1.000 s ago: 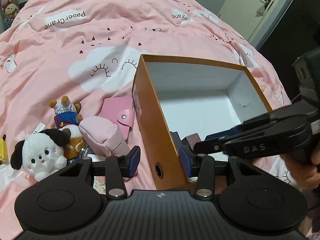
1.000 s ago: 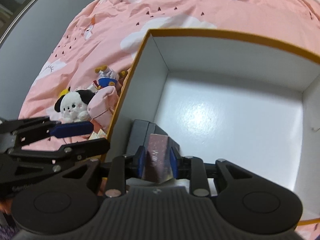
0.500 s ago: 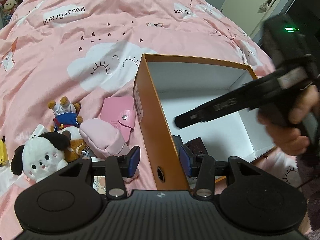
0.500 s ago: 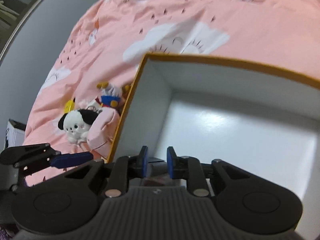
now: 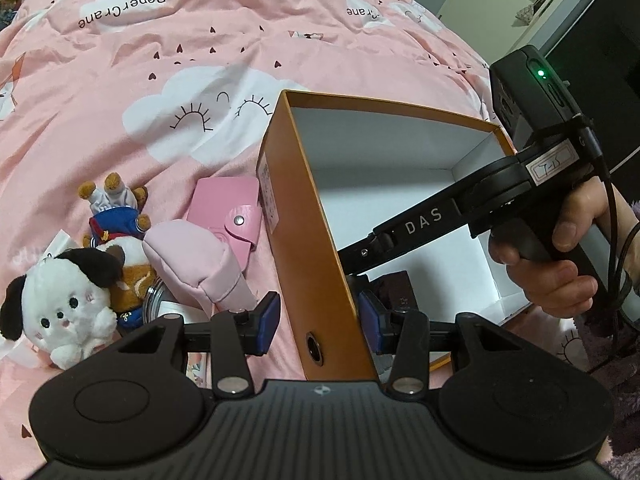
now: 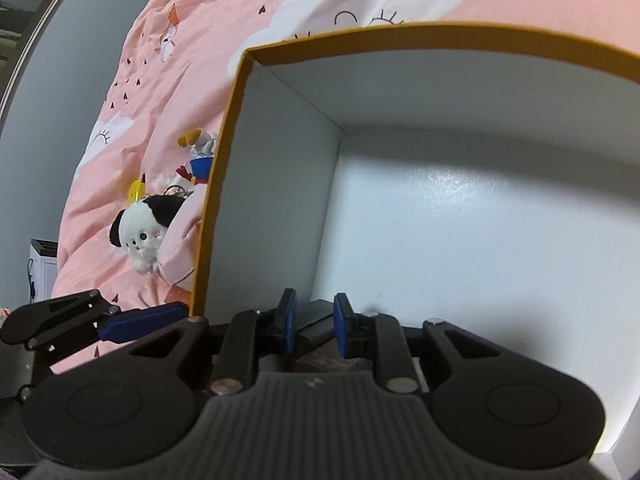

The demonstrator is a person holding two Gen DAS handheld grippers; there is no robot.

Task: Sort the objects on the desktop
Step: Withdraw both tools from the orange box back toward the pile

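Observation:
An orange box [image 5: 308,240] with a white inside stands on the pink bedspread; it also shows in the right wrist view [image 6: 224,184]. My left gripper [image 5: 318,318] is open, its fingers either side of the box's near-left wall. My right gripper [image 6: 314,322] is open inside the box's near corner, over a dark maroon box [image 5: 396,294] and a grey block [image 6: 316,316] on the box floor. Left of the box lie a pink pouch [image 5: 192,264], a pink card wallet [image 5: 228,208], a white dog plush [image 5: 68,300] and a small bear doll [image 5: 116,212].
A round glass jar [image 5: 156,300] and a yellow charm [image 6: 136,190] lie among the plush toys. The bedspread [image 5: 160,80] stretches far behind the box. A door and dark furniture stand at the far right.
My right gripper let go of the maroon box on the box floor and has drawn back and up, its jaws open. The left gripper has stayed at the box wall.

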